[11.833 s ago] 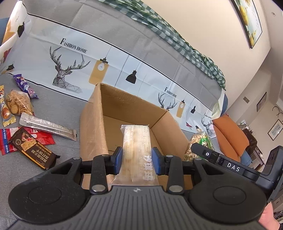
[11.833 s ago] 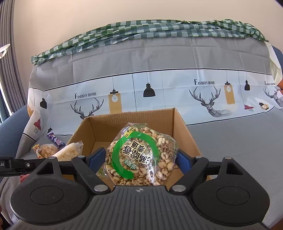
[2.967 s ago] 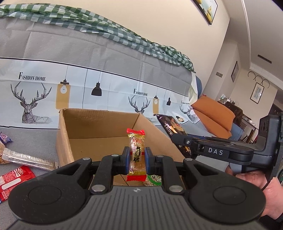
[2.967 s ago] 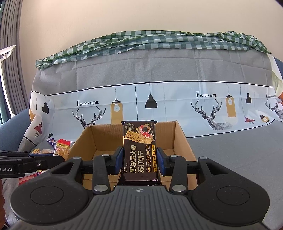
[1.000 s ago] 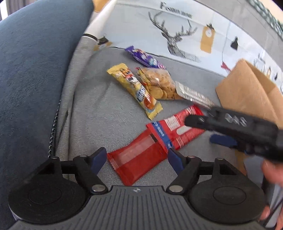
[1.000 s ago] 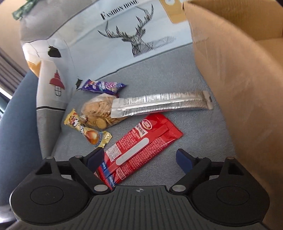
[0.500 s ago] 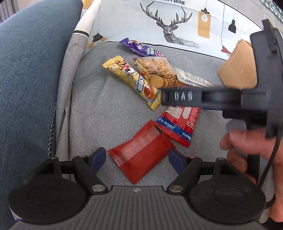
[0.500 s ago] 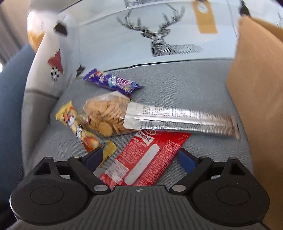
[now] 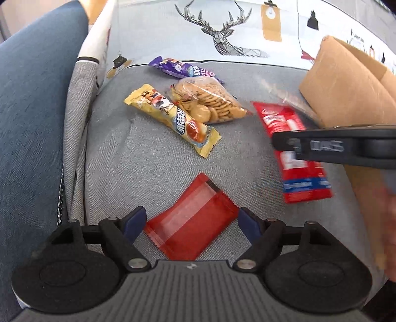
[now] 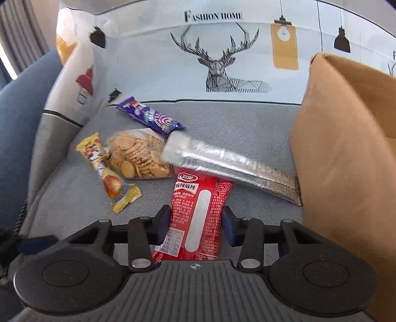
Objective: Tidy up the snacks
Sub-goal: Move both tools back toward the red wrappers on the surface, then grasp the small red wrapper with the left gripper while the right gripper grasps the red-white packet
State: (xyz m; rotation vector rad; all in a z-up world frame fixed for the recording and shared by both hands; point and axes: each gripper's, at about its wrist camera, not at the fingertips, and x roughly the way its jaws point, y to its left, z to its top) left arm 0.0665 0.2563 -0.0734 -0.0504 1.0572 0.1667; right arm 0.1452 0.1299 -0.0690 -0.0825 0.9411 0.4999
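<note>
While snacks lie scattered on the grey sofa seat (image 9: 148, 168) beside the cardboard box (image 10: 346, 148), the right gripper (image 10: 195, 220) closes around the long red packet (image 10: 198, 213); the left gripper (image 9: 190, 220), wide open, straddles the flat red pouch (image 9: 190, 223)

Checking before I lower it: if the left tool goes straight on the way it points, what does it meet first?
Most likely the flat red packet, lying on the grey cushion between the left tool's open fingers; depth is unclear.

"fashion home" printed on the sofa cover (image 10: 212, 16); "das" on the right hand-held gripper (image 9: 326, 146); nutrition figures on the red snack packet (image 10: 198, 210).
</note>
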